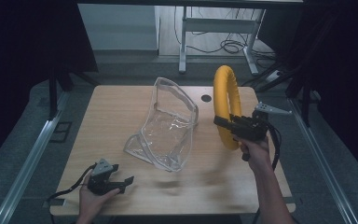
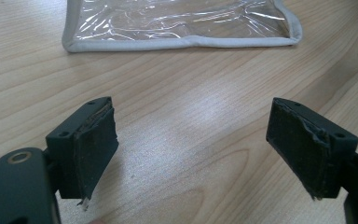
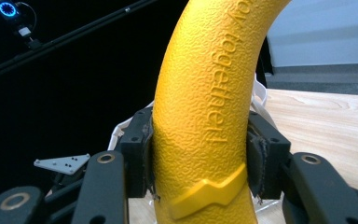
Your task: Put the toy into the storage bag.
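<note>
While clamped: yellow ring [image 3: 200,116], right claw [image 3: 200,158].

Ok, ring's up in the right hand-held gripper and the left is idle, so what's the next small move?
Probably bring the left hand-held gripper forward to the clear bag and pinch its rim. Its jaws stand wide open over bare table, short of the bag's grey edge, while the right hand-held gripper is clamped on the yellow ring, held upright beside the slumped bag, which needs steadying.
</note>
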A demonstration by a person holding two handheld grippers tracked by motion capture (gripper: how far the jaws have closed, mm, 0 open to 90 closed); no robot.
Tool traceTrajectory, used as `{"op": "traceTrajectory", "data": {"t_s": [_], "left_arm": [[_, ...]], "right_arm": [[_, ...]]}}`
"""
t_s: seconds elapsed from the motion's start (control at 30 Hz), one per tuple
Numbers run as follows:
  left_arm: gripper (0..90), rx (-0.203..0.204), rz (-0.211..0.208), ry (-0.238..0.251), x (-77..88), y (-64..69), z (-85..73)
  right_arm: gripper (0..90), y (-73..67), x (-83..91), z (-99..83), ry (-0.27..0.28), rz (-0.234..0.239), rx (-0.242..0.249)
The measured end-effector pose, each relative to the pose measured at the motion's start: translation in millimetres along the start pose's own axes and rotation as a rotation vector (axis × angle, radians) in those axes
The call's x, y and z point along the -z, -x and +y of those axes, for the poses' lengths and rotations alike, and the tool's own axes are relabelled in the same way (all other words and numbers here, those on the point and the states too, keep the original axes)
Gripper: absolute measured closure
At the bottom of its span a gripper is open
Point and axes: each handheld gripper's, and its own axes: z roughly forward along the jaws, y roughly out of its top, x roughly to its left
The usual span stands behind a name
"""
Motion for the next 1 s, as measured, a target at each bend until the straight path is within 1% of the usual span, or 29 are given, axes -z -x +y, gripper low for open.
{"op": "traceTrajectory", "data": {"t_s": [0.27, 0.53, 0.57, 0.67, 0.8, 1.0], "left_arm": [[16.0, 0.001, 0.001, 0.001, -0.2, 0.1, -0.2], [16.0, 0.001, 0.002, -0.002, -0.3, 0.1, -0.2], [16.0, 0.001, 0.002, -0.002, -0.4, 0.1, -0.2], [16.0, 0.0, 0.001, -0.003, -0.4, 0.0, -0.2], [16.0, -0.002, 0.002, -0.005, -0.5, -0.2, -0.2], [16.0, 0.0, 0.0, -0.003, -0.3, -0.3, -0.2]], "right_arm": [[51.0, -8.0, -2.3, 4.8, 0.031, 0.015, 0.009], [51.0, -20.6, -3.1, 13.5, 0.065, 0.037, 0.023], [51.0, -24.1, -3.3, 16.0, 0.071, 0.04, 0.028], [50.9, -27.0, -3.8, 18.1, 0.077, 0.045, 0.035], [50.9, -34.7, -5.6, 23.6, 0.092, 0.057, 0.051], [50.9, -43.9, -9.5, 32.5, 0.109, 0.085, 0.061]]}}
